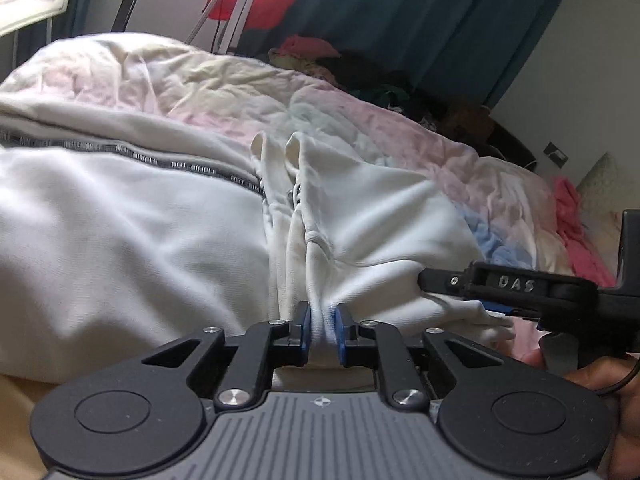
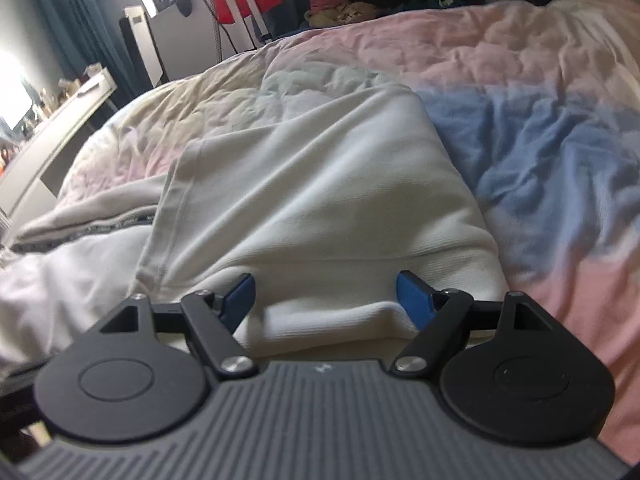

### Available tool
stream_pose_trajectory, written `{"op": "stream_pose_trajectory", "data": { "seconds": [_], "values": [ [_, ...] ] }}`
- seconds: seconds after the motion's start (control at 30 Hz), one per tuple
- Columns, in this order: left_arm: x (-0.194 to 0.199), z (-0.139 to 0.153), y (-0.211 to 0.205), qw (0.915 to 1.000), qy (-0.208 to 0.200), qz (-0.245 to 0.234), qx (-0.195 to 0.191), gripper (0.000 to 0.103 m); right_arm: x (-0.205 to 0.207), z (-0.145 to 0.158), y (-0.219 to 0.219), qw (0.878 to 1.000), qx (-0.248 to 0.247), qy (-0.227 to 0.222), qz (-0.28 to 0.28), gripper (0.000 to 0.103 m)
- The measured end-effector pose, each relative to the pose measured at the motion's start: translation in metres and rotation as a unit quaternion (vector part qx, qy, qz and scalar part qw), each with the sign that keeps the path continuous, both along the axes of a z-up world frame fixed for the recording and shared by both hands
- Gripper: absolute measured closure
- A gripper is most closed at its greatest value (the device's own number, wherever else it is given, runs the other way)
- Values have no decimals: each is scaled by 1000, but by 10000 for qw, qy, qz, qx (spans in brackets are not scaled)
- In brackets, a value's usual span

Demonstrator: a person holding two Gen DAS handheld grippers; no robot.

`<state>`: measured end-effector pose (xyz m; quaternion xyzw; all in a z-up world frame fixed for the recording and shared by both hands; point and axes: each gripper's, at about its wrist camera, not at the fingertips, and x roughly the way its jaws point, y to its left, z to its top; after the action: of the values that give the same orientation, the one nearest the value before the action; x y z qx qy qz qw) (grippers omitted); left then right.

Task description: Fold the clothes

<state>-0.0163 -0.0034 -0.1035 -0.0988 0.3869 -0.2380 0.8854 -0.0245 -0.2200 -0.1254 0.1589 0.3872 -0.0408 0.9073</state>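
Observation:
A white zip-up hooded jacket [image 1: 132, 232] lies on the bed, its grey zipper band [image 1: 132, 154] running across the left. My left gripper [image 1: 323, 330] is shut on a bunched fold of the jacket's white fabric near the collar. My right gripper [image 2: 326, 300] is open, its blue pads either side of the jacket's ribbed hem [image 2: 340, 312], which lies between the jaws. In the left wrist view the right gripper [image 1: 500, 284] shows at the right, over the jacket's edge. The jacket [image 2: 304, 184] fills the middle of the right wrist view.
The bed has a crumpled pink, blue and cream duvet [image 2: 520, 128]. A pile of dark and red clothes [image 1: 340, 68] lies at the far side. A pink cloth [image 1: 576, 220] lies at the right. A white desk [image 2: 60, 128] stands left of the bed.

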Motion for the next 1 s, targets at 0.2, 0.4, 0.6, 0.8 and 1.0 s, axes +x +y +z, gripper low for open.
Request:
{"op": "stream_pose_trajectory", "data": {
  "seconds": [0.2,0.4,0.6,0.8,1.0],
  "values": [
    [-18,16,27,9984,-165,533,123,36,-2,2,5,9997,-215,-6,62,23],
    [-22,13,118,9714,831,2144,-589,19,-6,5,3,9999,-159,-42,28,25],
    [-19,-3,212,8981,1939,3692,-1396,20,-8,7,2,9999,-129,-74,30,25],
    [-6,-26,261,8377,1705,4606,-2389,25,-7,6,4,9998,-203,-60,25,25],
    [-2,-12,277,8300,778,5106,-2105,40,-6,6,7,9994,-345,-75,17,25]
  ]
}}
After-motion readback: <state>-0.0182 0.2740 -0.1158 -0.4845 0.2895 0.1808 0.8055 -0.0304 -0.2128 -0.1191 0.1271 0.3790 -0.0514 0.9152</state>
